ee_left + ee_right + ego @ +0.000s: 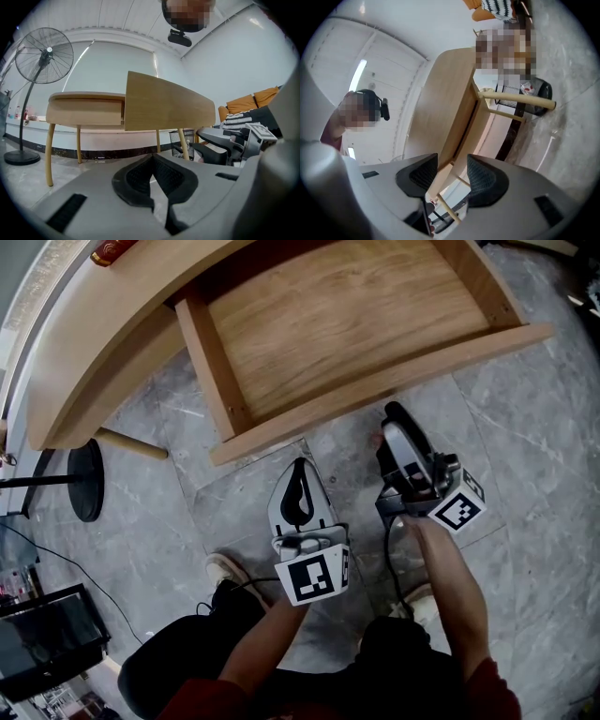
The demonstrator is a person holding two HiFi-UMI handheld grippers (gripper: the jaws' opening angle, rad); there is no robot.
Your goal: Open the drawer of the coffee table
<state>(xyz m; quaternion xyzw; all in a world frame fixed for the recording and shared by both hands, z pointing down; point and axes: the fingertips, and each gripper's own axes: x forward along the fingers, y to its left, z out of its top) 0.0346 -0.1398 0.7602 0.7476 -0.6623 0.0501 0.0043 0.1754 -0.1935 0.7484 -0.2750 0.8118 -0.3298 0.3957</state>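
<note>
The wooden coffee table [94,343] has its drawer [347,306] pulled far out, and the inside is bare. The drawer's front panel [375,390] faces me. My right gripper [393,416] is open with nothing between its fingers, its tip just short of that panel. In the right gripper view the tilted panel [450,103] shows beyond the gap between the pads [452,176]. My left gripper [298,470] hangs lower and to the left, level and shut on nothing. Past its closed tips [152,161] I see the drawer front [164,105] and the right gripper [220,145].
A standing fan [44,56] has its round base [84,479] on the marble floor left of the table. A wire waste basket [185,140] stands behind the table. A sofa with an orange cushion [253,98] lies to the right. A small red thing [111,251] sits on the tabletop.
</note>
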